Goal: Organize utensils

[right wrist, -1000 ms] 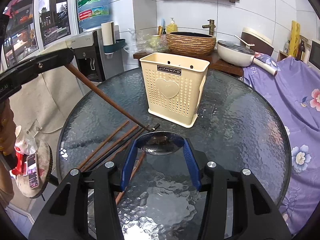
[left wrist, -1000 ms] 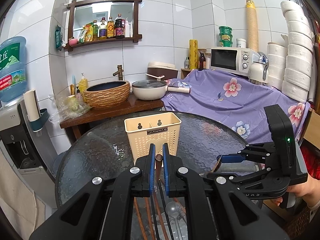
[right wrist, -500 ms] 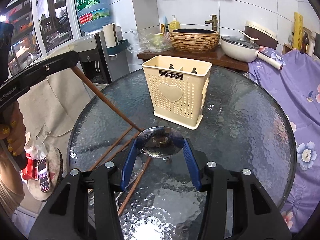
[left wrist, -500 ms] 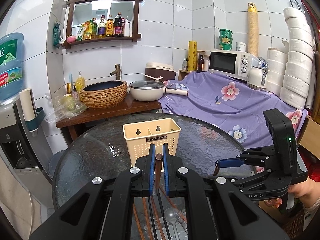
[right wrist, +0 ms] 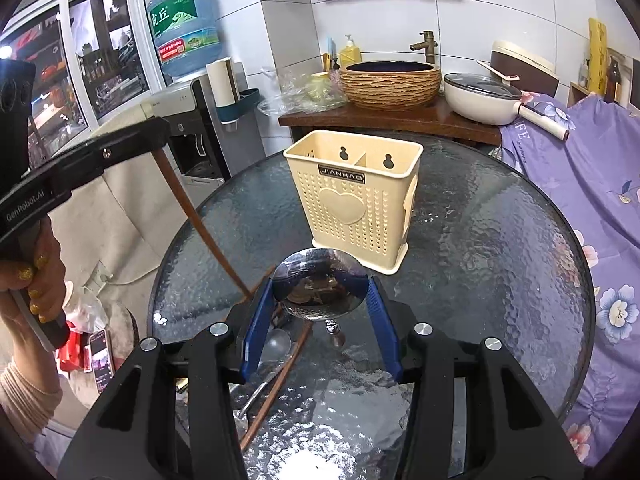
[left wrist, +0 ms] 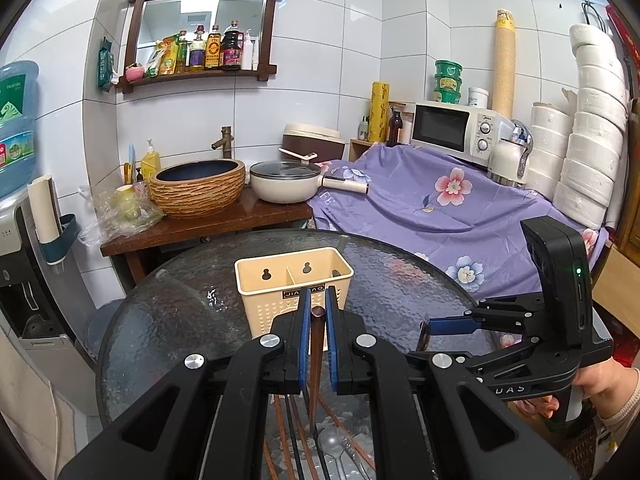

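Note:
A cream perforated utensil holder [left wrist: 294, 292] [right wrist: 356, 200] with two compartments stands upright on the round glass table [left wrist: 172, 328]. My left gripper [left wrist: 315, 312] is shut on a brown chopstick [left wrist: 316, 356] that hangs down; it also shows in the right wrist view [right wrist: 200, 220]. My right gripper [right wrist: 320, 292] is shut on a metal spoon [right wrist: 320, 288], held by its bowl above the table in front of the holder. Several chopsticks [left wrist: 288, 432] and a clear spoon [left wrist: 334, 446] lie on the table below the grippers.
A wooden counter [left wrist: 200, 228] behind the table carries a woven basin [left wrist: 198, 186] and a white pan [left wrist: 284, 186]. A purple flowered cloth [left wrist: 440, 208] covers things at the right. A water dispenser [right wrist: 188, 92] stands at the left.
Both grippers have risen above the table with their utensils. The chopstick has tipped from slanted to nearly hanging down. The holder now sits lower in both views.

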`<control>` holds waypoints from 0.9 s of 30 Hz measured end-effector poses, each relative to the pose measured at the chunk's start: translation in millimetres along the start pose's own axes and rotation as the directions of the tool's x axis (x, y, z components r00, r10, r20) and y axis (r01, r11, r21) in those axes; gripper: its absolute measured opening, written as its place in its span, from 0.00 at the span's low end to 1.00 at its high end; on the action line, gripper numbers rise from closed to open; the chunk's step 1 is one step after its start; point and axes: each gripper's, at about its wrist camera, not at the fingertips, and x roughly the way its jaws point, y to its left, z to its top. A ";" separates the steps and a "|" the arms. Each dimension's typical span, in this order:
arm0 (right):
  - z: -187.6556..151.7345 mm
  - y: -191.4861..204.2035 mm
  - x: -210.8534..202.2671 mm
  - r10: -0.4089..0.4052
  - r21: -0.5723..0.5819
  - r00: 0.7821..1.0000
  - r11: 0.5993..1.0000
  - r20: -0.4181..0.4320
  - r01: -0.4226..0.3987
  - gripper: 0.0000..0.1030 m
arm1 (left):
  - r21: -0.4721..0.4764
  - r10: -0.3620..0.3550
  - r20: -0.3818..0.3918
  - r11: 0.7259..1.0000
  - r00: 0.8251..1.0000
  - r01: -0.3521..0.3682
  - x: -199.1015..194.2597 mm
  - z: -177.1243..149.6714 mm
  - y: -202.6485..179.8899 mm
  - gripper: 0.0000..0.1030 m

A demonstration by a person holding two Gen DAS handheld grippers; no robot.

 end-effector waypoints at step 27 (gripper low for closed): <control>157.6 2.5 -56.5 -0.011 0.001 0.991 1.000 0.136 0.011 0.46 | -0.117 0.040 0.186 0.993 0.982 -0.018 -28.2 168.8 40.6 0.07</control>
